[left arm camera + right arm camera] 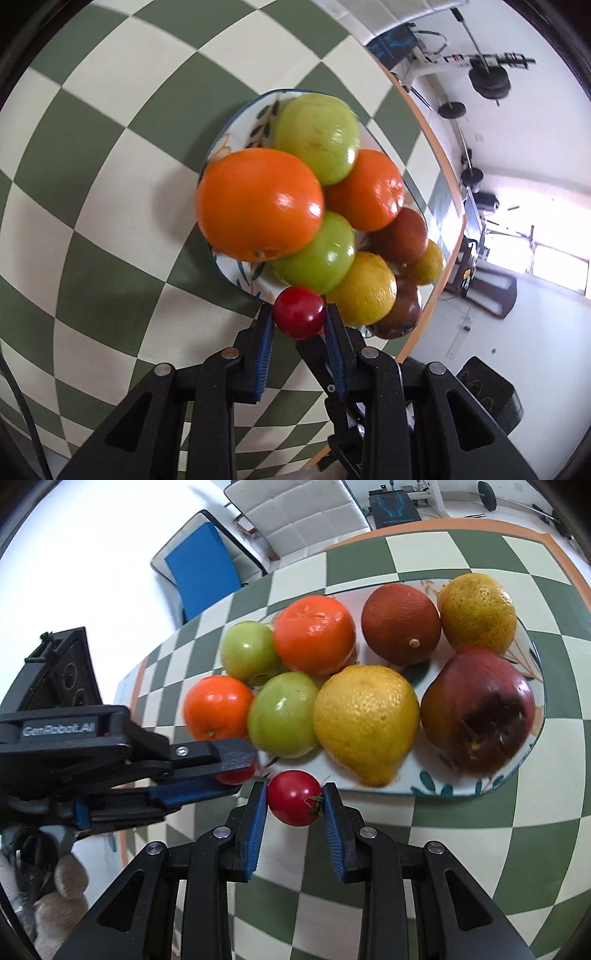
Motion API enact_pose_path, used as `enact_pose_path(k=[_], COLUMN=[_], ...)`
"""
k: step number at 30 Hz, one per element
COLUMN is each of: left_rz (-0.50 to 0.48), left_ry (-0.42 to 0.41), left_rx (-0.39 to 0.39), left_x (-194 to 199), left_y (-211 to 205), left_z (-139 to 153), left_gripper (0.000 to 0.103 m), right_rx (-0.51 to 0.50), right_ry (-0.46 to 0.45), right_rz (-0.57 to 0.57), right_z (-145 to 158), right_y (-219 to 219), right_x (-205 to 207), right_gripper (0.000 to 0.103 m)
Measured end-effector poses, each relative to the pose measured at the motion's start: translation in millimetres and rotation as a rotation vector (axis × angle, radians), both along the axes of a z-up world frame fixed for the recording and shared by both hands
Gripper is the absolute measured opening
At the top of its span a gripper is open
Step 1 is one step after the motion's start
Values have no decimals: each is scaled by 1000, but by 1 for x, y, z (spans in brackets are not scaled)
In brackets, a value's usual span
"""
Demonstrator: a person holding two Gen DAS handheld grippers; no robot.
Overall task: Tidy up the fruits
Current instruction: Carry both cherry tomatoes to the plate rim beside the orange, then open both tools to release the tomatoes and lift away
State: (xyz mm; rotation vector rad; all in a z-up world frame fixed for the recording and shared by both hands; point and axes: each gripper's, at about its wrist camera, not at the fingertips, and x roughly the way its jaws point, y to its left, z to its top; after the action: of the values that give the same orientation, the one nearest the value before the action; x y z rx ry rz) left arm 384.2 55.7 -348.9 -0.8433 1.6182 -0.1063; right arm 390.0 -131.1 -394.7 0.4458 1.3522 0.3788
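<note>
Item: oval ceramic plate (480, 794), floral rim, on the green-and-cream checked tabletop (461, 867). It holds glossy oranges, smooth green fruits, pebbled yellow citrus.

My left gripper (299, 314) clamps a round red tomato (298, 312) at the plate's edge. My right gripper (294, 798) pinches a second tomato (294, 797) above the tabletop, just beside the plate.

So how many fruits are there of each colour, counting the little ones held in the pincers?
Orange: 2
Green: 2
Yellow: 2
Brownish red round fruit: 1
Dark red fruit with a bruise: 1
Small red tomato: 2, one in the right gripper, one in the left gripper
Total: 10
</note>
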Motion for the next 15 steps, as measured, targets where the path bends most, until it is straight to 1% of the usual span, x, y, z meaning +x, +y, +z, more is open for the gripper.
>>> enact_pose_path(k=[3, 7, 10, 15], left_rz=[29, 58, 83, 88], left_ry=[25, 50, 67, 74], left_rx=[-13, -14, -22, -30], left_x=[2, 0, -1, -3], left_y=[5, 14, 20, 23], left_z=[-7, -12, -15, -15], left_gripper=[25, 27, 28, 31], right_rx=[-20, -35, -66, -72], right_ry=[10, 3, -2, 5], right_rz=[-14, -17, -6, -13], right_z=[-8, -10, -10, -9], right_y=[2, 4, 10, 11], right_x=[5, 10, 14, 13], right_gripper=[33, 33, 34, 37])
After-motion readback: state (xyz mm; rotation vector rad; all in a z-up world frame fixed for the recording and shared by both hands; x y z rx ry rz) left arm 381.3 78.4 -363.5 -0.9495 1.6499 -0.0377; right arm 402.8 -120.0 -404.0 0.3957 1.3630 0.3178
